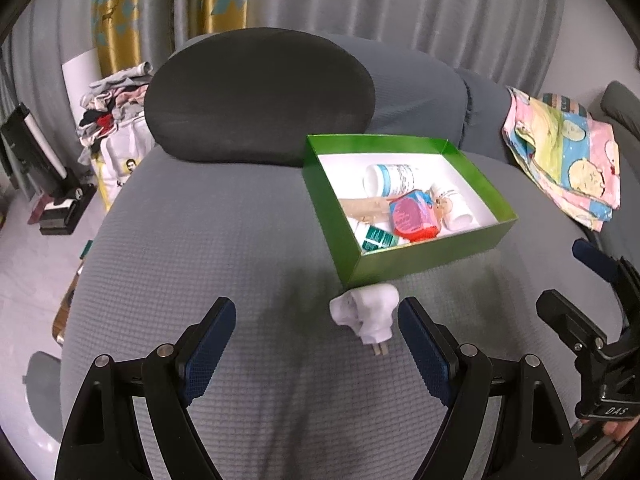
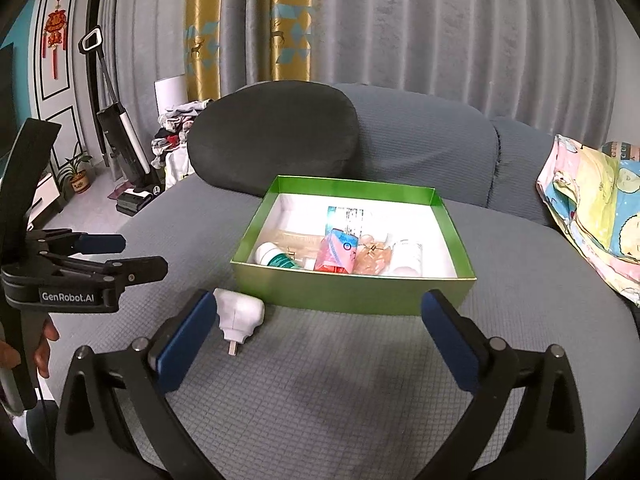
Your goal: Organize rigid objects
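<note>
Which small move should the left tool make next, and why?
Probably ease the left tool forward and a little right, so its open fingers straddle the white plug adapter. The adapter is the only item lying on the sofa outside the green box, just inside the right-hand finger.

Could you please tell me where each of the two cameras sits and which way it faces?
Left wrist view: on the left gripper, angled down at the grey textured sofa seat; its open fingers frame the view, the right gripper at the right edge.
Right wrist view: on the right gripper, facing the sofa back; its fingers wide open, the left gripper and a hand at left.
Both show the open green cardboard box and the white plug adapter lying in front of it.
</note>
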`<move>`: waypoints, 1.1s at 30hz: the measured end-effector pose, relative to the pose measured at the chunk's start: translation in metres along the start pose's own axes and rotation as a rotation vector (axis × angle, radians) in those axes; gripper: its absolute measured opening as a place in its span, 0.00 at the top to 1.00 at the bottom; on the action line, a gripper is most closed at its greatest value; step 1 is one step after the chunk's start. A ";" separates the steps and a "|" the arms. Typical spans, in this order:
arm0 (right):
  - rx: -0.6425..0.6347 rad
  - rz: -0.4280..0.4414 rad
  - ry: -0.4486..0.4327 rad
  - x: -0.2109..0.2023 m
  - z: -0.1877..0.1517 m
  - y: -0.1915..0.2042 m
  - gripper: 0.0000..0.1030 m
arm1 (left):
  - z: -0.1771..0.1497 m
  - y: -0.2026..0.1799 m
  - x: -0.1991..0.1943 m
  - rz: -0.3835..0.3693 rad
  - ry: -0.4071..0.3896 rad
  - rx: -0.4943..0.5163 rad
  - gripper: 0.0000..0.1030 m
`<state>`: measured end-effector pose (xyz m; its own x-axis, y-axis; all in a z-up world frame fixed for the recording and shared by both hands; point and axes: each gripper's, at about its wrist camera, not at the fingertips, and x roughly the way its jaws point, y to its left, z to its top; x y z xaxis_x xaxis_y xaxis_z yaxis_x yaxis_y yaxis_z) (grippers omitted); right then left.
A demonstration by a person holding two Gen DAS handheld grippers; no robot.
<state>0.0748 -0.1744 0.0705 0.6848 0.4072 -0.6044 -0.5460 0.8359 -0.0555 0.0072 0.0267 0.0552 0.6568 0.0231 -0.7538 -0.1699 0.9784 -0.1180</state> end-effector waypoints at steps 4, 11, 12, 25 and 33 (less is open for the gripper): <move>0.003 0.016 0.019 -0.001 -0.004 0.006 0.01 | -0.006 0.005 -0.002 0.000 0.008 -0.007 0.18; -0.010 0.071 0.077 0.010 -0.015 0.020 0.01 | -0.015 0.020 0.006 -0.010 0.052 -0.030 0.18; -0.012 0.073 0.085 0.012 -0.016 0.022 0.01 | -0.016 0.021 0.007 -0.009 0.055 -0.032 0.18; -0.031 0.105 0.167 0.044 -0.028 0.037 0.01 | -0.022 0.031 0.037 -0.003 0.123 -0.041 0.18; -0.047 0.141 0.238 0.074 -0.040 0.046 0.01 | -0.023 0.033 0.061 -0.043 0.184 -0.055 0.18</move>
<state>0.0810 -0.1209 -0.0081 0.4705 0.4157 -0.7783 -0.6534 0.7570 0.0093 0.0248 0.0559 -0.0098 0.5197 -0.0614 -0.8521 -0.1881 0.9647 -0.1842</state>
